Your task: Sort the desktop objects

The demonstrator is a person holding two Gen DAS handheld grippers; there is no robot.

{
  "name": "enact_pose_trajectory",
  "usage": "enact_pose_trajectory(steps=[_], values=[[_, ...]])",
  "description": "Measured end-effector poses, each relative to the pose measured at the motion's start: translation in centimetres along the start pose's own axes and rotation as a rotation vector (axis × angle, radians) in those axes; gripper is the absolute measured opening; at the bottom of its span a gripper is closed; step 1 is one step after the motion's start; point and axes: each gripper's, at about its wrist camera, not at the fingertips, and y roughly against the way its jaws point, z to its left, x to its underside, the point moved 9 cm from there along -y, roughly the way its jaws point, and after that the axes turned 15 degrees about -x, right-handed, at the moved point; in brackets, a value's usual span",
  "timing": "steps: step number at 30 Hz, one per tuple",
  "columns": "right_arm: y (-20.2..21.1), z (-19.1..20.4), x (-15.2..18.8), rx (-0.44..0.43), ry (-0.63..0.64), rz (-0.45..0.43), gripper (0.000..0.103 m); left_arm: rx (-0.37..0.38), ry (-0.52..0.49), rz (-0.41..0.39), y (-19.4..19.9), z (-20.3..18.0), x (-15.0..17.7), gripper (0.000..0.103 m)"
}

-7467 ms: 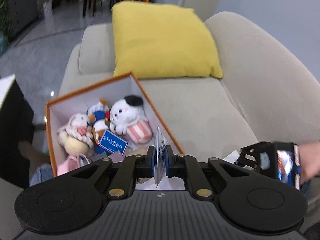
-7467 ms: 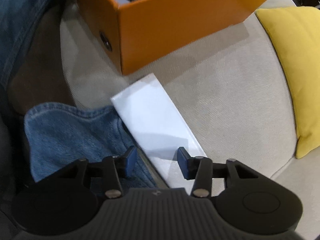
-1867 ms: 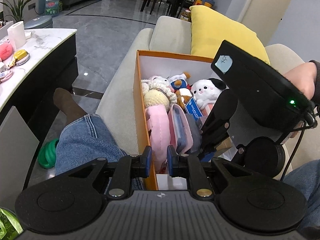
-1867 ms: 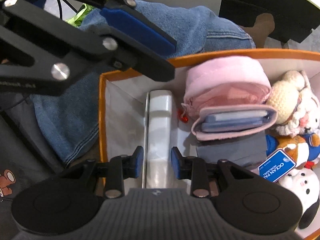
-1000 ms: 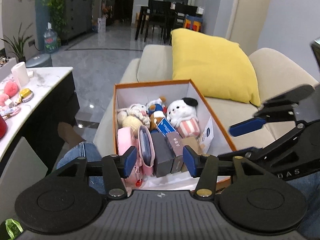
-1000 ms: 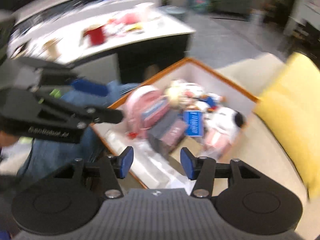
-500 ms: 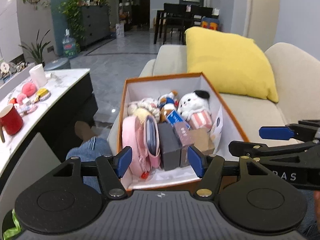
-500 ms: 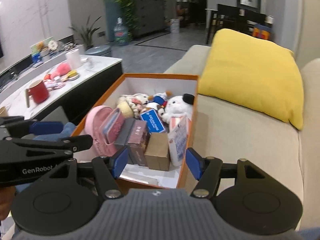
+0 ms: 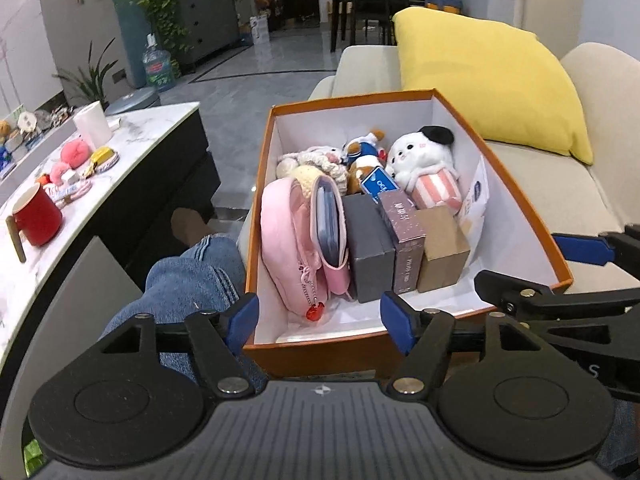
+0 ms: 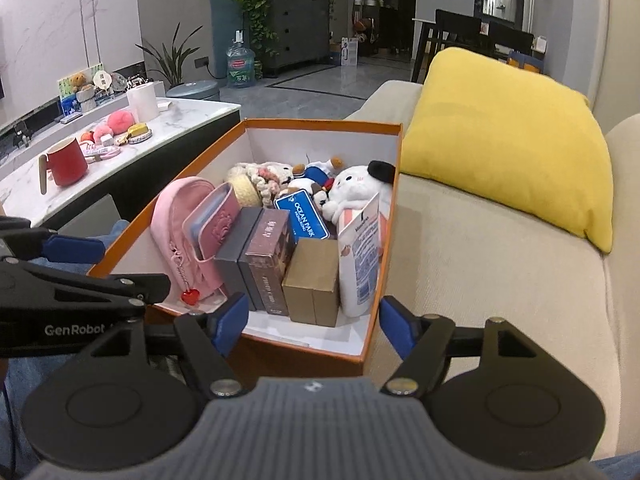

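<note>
An orange box (image 9: pixel 520 208) (image 10: pixel 374 280) stands on the beige sofa, packed with things. Inside sit a pink pouch (image 9: pixel 288 240) (image 10: pixel 180 216), a grey box (image 9: pixel 366 244), a maroon box (image 9: pixel 404 236) (image 10: pixel 268 256), a brown carton (image 9: pixel 442 248) (image 10: pixel 316 280), a white card (image 10: pixel 360 252) and plush toys (image 9: pixel 424 160) (image 10: pixel 352 184). My left gripper (image 9: pixel 320 322) hovers at the box's near edge, jaws opening, nothing between them. My right gripper (image 10: pixel 310 324) hangs over the near right corner, jaws opening and empty.
A yellow cushion (image 9: pixel 488 76) (image 10: pixel 508 136) leans on the sofa back behind the box. A marble-topped table (image 9: pixel 80 168) (image 10: pixel 172 124) at the left carries a red mug (image 9: pixel 36 216) (image 10: pixel 66 162), a paper roll and small items. A person's denim-clad leg (image 9: pixel 188 280) lies beside the box.
Both grippers have sunk and drawn back from the box while their jaws spread wider. The right wrist view has rolled level and steadied. Nothing inside the box has moved.
</note>
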Motion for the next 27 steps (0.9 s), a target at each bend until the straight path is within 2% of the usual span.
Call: enact_pose_trajectory(steps=[12,27], values=[[-0.69,-0.7,0.31,-0.023,-0.043,-0.002,0.074,0.0,0.047,0.018,-1.07,-0.32,0.34,0.083],[-0.66,-0.7,0.27,-0.016,-0.043,-0.003,0.074,0.003,0.051,0.02,-1.11,-0.31,0.39,0.083]])
